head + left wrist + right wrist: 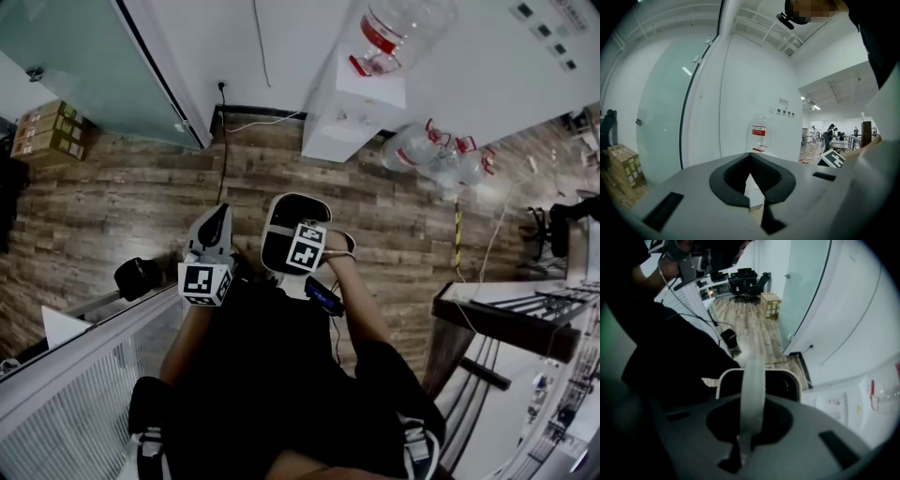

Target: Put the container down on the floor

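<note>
Right gripper was clamped shut on the white handle of the container. The container, white rim and dark inside, hung in the air in front of the person, above the wooden floor, not touching it. Left gripper was beside it, jaws closed with nothing between them. A water dispenser stood by the wall.

Your container is black inside with a white rim, and its handle is a pale, milky white. Your left gripper is light grey with a black-and-white square marker; the floor is brown wood plank, and the clear bottle bears a red label.
</note>
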Available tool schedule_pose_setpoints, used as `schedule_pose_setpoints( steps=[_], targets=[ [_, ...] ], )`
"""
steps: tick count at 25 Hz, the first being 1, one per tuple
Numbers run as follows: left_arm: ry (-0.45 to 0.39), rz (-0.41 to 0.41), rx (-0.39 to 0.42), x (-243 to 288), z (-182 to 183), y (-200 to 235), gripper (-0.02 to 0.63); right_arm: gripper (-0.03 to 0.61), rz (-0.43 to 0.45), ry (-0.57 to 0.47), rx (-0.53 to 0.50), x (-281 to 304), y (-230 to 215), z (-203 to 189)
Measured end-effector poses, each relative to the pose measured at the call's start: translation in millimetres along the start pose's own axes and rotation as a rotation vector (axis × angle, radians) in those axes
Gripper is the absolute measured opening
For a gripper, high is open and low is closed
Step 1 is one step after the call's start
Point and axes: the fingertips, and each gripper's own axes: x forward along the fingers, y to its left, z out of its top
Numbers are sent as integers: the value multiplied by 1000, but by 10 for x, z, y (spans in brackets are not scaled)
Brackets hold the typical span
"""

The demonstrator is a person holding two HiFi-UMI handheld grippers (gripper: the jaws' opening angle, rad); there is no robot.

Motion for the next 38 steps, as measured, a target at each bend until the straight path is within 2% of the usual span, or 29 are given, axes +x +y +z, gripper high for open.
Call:
schedule_pose_setpoints(
  steps=[7, 14, 21, 27, 38],
  targets=[
    [27, 50, -26, 100, -95, 135, 30, 34, 23, 8, -7, 92, -55, -66],
    [48, 5, -27, 625, -150, 270, 29, 34, 32, 15, 10, 177, -407, -51],
    [59, -43, -25, 1377, -70, 662, 29, 34, 20, 20, 19, 310, -1003, 131],
    [81, -76, -44, 2024, 13, 1138, 29, 34, 17, 21, 55, 381, -1627, 437],
    [118, -135, -58, 2777, 90, 1921, 30, 34, 14, 41, 46, 499, -2497, 907]
  ],
)
